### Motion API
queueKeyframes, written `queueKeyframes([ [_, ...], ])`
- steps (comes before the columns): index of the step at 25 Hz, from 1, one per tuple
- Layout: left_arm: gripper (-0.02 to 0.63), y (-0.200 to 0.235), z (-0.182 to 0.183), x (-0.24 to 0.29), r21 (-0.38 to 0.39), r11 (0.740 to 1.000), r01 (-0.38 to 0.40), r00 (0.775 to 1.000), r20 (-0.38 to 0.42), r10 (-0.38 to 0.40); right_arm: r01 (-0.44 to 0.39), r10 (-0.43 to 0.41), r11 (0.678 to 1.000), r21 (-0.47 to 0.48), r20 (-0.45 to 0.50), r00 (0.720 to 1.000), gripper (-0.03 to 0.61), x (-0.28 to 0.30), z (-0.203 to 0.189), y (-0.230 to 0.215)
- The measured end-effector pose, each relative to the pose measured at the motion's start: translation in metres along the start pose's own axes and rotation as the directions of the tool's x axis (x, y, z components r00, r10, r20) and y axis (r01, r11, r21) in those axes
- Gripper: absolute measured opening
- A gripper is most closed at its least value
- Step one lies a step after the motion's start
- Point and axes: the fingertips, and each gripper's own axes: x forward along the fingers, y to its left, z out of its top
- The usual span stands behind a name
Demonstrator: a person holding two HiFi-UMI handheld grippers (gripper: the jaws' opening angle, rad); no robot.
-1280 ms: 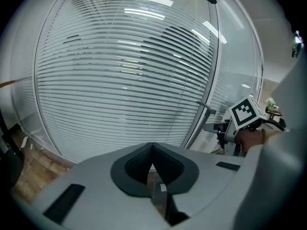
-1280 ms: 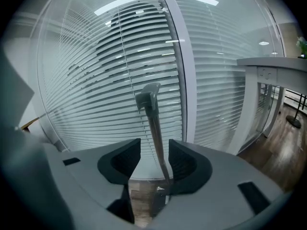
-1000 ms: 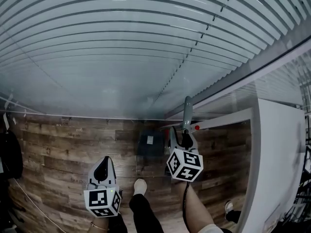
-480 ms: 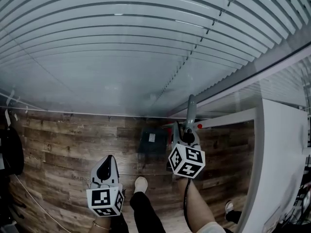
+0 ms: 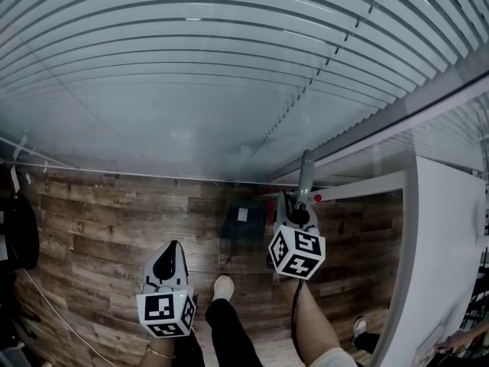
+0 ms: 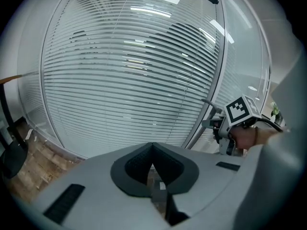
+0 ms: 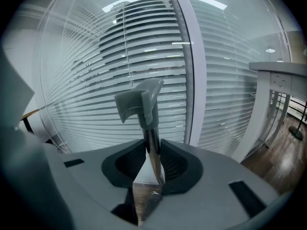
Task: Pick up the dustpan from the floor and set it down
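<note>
Standing at a wall of glass and blinds, we hold a pair of tongs in each hand above a wooden floor.

Our right tongs have just been closing, and the dustpan's long handle is between them. In the right gripper view the thin metal shaft runs up through the tongs, both dark pads press against its sides, and the grey plastic grip at the top of the handle stands clear above them, in front of the blinds. The handle is close to upright, leaning a little to the right in the head view.

The dustpan itself is a dark box with a pale label on it. It sits low at the far edge of the floor, right by the foot of the glass wall and just left of our right tongs. We cannot tell from here whether its base touches the boards.

Our left tongs hang well apart from the dustpan, over bare floor nearer to us. In the left gripper view their tips meet with nothing between them.

One pale shoe shows on the floor between our two hands. A white tabletop stands at the right edge of the floor.
</note>
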Motion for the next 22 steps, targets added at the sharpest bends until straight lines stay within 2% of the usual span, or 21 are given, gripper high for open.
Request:
queueKeyframes([
  [5,0.014,0.005,0.003,-0.007,0.004,1.000,-0.004,1.000,0.004,0.004,0.019,-0.019,1.000,-0.009,0.008,1.000,0.103,-0.011,0.002,0.003],
  [13,0.014,0.014,0.015,-0.025,0.007,1.000,-0.016,0.999,0.031,0.016,0.001,0.000,1.000,-0.029,0.013,1.000,0.101,-0.035,0.001,0.023],
  [22,0.014,0.053,0.020,-0.050,-0.048,0.995,-0.093,0.993,0.068,0.096,-0.119,0.128,0.976,-0.184,0.040,0.991,0.101,-0.048,0.018,0.099],
])
